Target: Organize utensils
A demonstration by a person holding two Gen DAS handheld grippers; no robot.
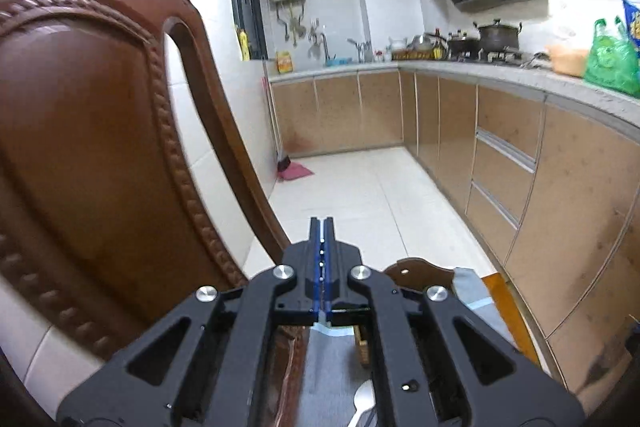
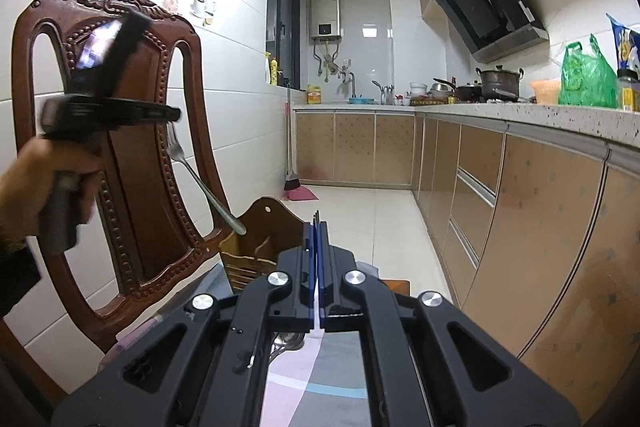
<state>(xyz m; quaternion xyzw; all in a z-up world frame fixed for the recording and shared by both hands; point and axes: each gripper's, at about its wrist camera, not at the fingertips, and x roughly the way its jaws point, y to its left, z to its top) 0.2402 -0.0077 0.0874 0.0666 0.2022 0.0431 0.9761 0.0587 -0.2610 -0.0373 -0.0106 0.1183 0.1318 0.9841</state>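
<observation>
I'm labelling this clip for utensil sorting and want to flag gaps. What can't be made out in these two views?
- Left wrist view: the left gripper hides what its fingers pinch; the fork shows only from the right wrist.
- Right wrist view: blur smears the fork's tines at the fingers.
- Right wrist view: the wooden holder hides its contents behind its front wall.
- Right wrist view: the right gripper covers most of a metal spoon.
</observation>
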